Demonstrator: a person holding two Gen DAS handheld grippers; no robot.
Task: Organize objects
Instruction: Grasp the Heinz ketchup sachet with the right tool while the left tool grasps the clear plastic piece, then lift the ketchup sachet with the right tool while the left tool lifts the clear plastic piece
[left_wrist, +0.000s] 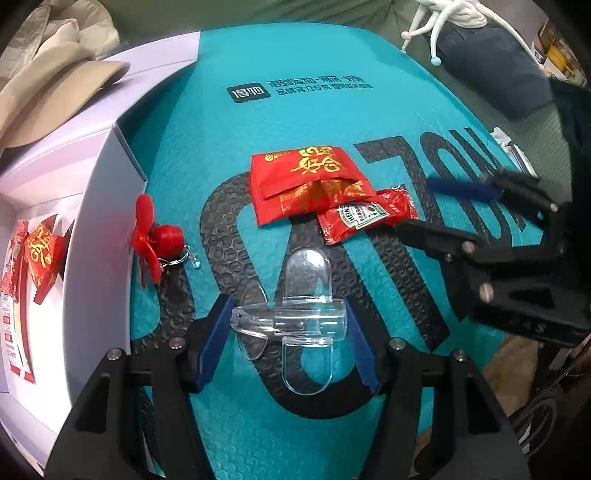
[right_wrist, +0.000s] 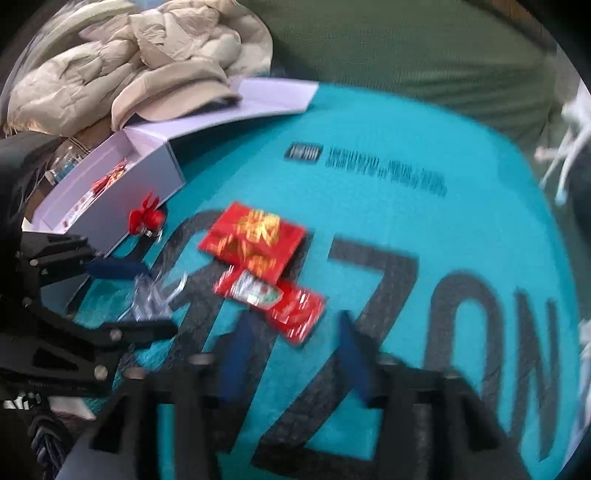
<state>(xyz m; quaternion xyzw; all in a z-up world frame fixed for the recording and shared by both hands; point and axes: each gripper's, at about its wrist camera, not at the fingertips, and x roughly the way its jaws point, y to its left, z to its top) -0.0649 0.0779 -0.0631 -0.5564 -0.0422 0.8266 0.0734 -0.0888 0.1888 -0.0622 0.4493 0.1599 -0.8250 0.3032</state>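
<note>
Two tools are at work over a teal mat (left_wrist: 332, 66) with big black letters. The left tool (left_wrist: 290, 334) has its blue fingers (left_wrist: 216, 332) on both sides of a clear plastic thing (left_wrist: 295, 317), and the fingers touch its cross bar at each end, so I think it is grasping the clear thing. The clear thing's long rounded part runs away from the tool, toward the red packets, and its short bar runs from finger to finger. The right tool (right_wrist: 291, 354) is released, with nothing between its fingers. It hangs just above the mat, and the picture from it is blurry. A ketchup packet (right_wrist: 291, 306) lies right in front of it, a bit past its fingertips, with its long side slanting across the gap. A bigger red packet (right_wrist: 255, 240) lies partly on top of the ketchup packet, farther off. The right tool is much nearer to both packets than the left tool. A white box (left_wrist: 92, 206) stands open at the left edge of the mat, and some red packets are already in it. A small red fan (left_wrist: 151, 240) lies beside the box. The box is nearer to the left tool, so the clear thing has only a short way to go sideways to the box.
</note>
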